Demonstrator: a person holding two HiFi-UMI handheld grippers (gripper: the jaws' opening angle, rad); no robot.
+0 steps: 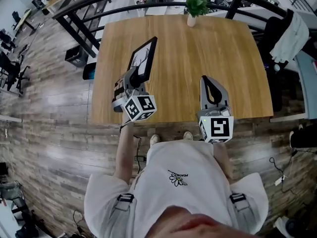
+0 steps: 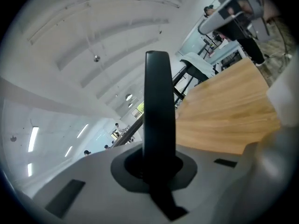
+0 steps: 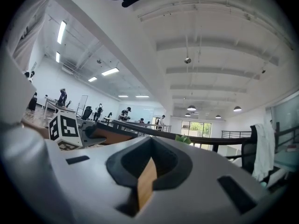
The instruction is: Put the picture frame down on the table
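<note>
Currently: lowering step, frame not yet released. Left tongs (image 1: 135, 77) clamped on the lower edge of the frame (image 1: 143, 57); the left gripper view shows its black edge running straight up between the jaws. Frame stands tilted over the left part of the tabletop (image 1: 208, 43), picture side facing left. Cannot tell whether its bottom edge touches the wood. Right tongs (image 1: 206, 80) together, nothing between them, hovering near the front edge, well apart from the frame.

Next move, as judged: tip the frame over until it lies flat on the wood, then part the left jaws. Ease it down; a tilted frame may slap or slide.
</note>
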